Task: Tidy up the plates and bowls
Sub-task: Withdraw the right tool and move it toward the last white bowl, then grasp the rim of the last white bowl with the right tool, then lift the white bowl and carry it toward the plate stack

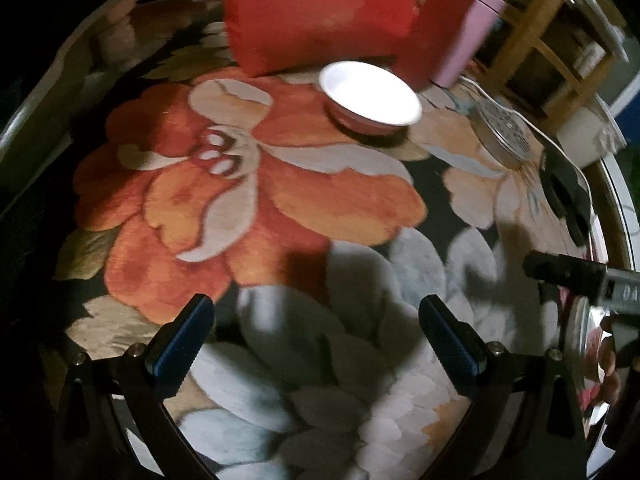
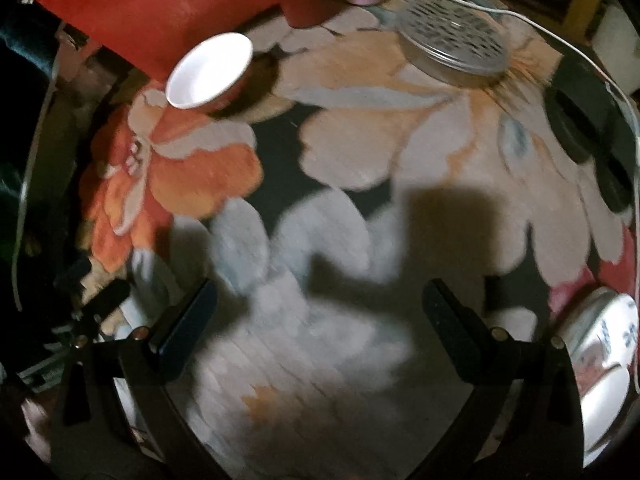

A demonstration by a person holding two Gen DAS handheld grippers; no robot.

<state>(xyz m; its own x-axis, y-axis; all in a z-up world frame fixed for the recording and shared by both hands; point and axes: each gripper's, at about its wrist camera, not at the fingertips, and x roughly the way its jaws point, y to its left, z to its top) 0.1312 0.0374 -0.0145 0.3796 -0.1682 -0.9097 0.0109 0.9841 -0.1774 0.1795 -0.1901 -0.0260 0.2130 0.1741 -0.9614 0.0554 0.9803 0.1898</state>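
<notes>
Here, the white bowl (image 1: 370, 94) sits upright, both claws (image 1: 316, 340) (image 2: 320, 332) spread, empty.

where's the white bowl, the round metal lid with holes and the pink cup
white bowl (image 1: 370, 94), left wrist view, on its white inside
round metal lid (image 2: 456, 44), right wrist view, on its perforated top
pink cup (image 1: 474, 36), left wrist view, on its side wall

A small bowl (image 1: 370, 94) stands upright on the flowered worktop (image 1: 280, 208), in the upper middle of the left wrist view and the upper left of the right wrist view (image 2: 210, 70). Its inside is plain white and empty; the outer wall looks reddish, though blur hides any pattern. At the lower right edge of the right wrist view lies a white plate (image 2: 604, 356) with dark markings, only partly in frame.
</notes>
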